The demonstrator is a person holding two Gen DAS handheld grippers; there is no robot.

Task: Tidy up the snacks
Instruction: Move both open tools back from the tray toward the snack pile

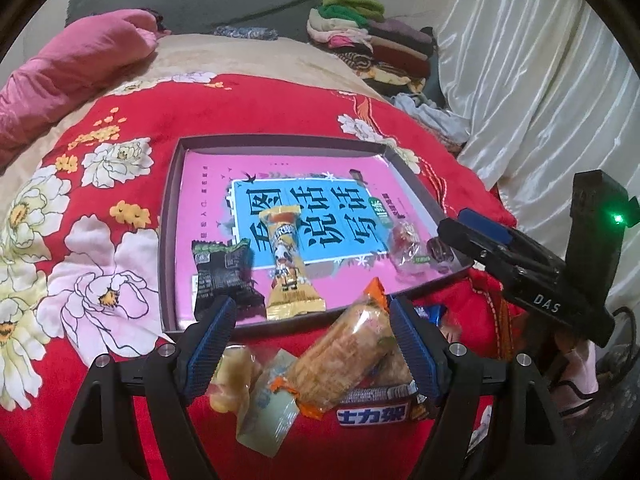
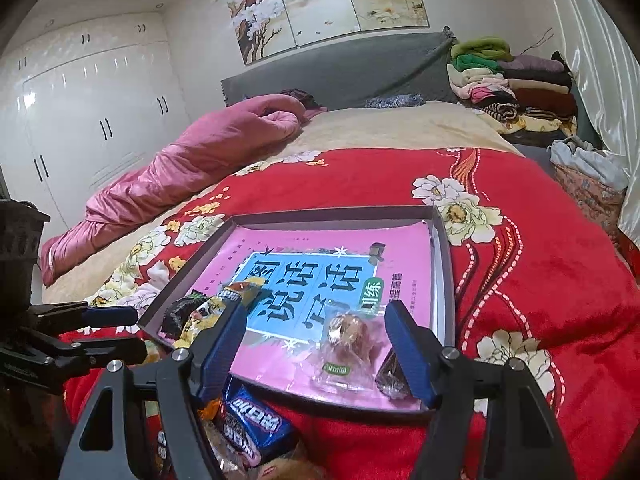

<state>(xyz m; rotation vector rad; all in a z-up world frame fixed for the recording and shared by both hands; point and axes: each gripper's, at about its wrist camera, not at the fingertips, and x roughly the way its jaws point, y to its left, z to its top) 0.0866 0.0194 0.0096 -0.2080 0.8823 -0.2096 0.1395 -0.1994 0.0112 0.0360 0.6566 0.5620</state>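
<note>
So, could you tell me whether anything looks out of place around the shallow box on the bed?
Yes: several wrapped snacks lie in a loose heap on the red floral blanket, outside the shallow dark box, overlapping at odd angles. Four snacks are in the box, near its front edge.

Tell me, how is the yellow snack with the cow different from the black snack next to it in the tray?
The yellow cow snack is long and thin; the black snack is short and squarish. The yellow one is bright, with a cartoon cow; the black one is dark, with a green top edge. The yellow one lies nearer the tray's middle; the black one sits by its left wall. Both are sealed wrappers lying flat in the tray.
</note>
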